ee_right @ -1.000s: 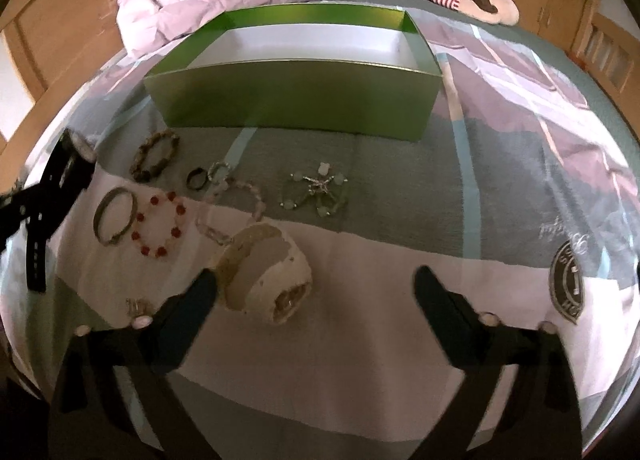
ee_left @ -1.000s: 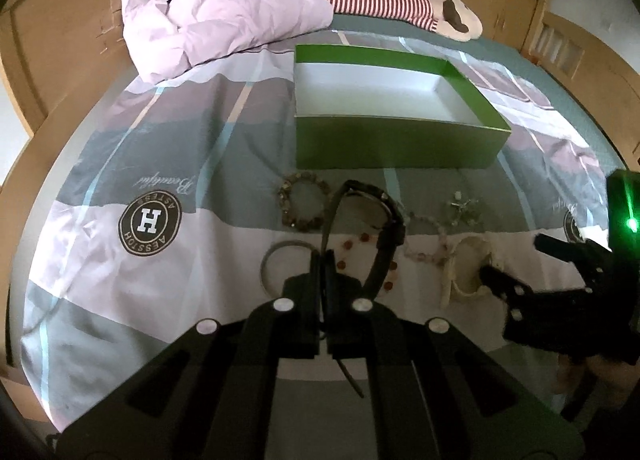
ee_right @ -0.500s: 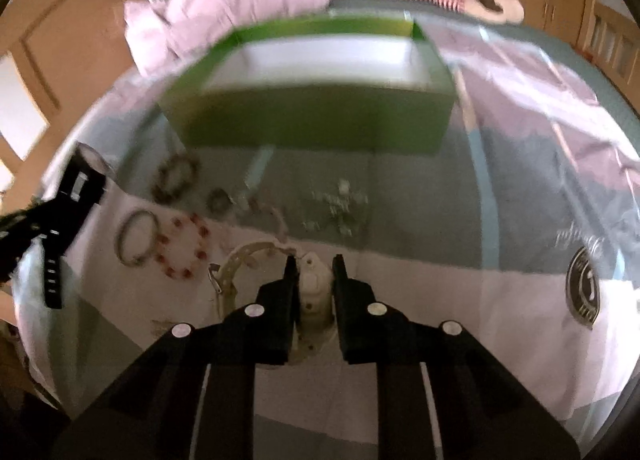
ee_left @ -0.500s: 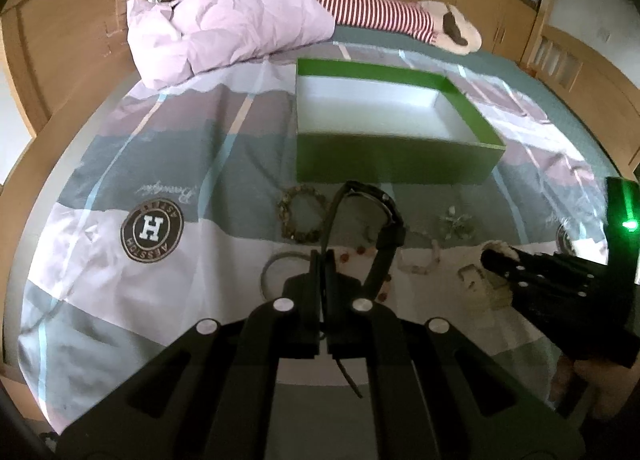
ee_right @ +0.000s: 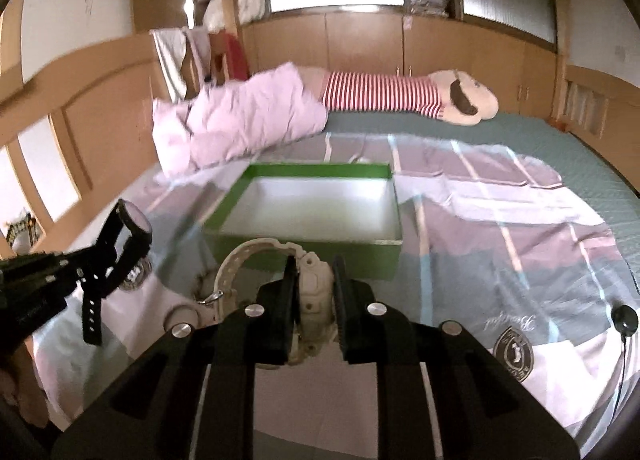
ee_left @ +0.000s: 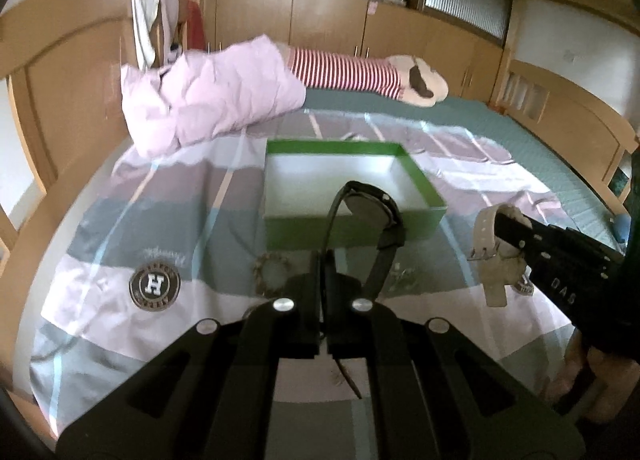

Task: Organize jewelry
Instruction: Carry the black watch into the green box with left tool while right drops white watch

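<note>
Now both claws are lifting clear of the bed: the right claw [ee_right: 314, 292], wide apart a second ago, is clenching the white watch [ee_right: 316, 288] at lower centre, while the left claw [ee_left: 324, 280] is gripping the black watch [ee_left: 370, 212] before the green box [ee_left: 352, 222], ready for dropping in.

A box [ee_left: 352, 196] sits on the bed sheet [ee_left: 120, 244]. A quilt [ee_left: 212, 100] and a doll [ee_left: 360, 74] lie behind the box. A bracelet [ee_left: 270, 272] lies on the sheet before it, toward its left end.
</note>
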A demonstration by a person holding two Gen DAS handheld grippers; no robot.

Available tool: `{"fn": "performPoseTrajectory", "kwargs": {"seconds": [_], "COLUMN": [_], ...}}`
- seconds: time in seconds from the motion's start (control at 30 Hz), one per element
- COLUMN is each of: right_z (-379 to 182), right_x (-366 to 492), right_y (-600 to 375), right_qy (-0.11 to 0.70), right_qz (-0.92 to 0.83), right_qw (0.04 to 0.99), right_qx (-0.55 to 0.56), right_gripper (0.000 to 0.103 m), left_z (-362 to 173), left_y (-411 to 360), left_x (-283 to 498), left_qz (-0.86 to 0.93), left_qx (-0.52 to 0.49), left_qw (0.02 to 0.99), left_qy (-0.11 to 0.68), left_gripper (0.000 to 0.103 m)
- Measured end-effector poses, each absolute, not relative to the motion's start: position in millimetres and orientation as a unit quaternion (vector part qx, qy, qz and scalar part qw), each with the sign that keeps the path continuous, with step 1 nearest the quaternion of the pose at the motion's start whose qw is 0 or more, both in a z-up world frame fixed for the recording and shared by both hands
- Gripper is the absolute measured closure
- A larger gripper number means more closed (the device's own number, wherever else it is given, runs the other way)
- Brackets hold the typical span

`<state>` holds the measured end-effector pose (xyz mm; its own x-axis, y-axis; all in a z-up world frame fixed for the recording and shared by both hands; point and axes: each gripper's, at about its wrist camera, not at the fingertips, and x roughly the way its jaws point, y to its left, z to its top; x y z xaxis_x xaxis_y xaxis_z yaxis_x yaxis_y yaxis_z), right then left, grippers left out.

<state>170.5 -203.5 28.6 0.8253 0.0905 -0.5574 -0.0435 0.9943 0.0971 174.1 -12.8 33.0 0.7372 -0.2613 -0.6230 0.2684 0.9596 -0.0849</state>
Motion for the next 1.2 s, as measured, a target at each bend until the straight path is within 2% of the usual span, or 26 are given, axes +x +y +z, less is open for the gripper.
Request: {"fn": "performPoseTrajectory", "kwargs": {"seconds": [0.3, 1.2], "right_z": [48, 43], "right_x": [150, 148], "right_y": [-209, -214], "right_qy": [0.251, 0.247], "right_qz": [0.035, 0.026], "right_qw": [0.966, 0.967], "right_qx": [0.052, 0.049], "right_gripper": [0.085, 0.085], "left_z": [60, 44], "left_y": [-32, -42], "left_x": [160, 176], "left_qz": [-0.152, -0.144], "left_qx": [-0.015, -0.010], "left_qw": [0.941, 0.938], "left_qy": [0.302, 0.315], "left_gripper": [0.101, 0.101]}}
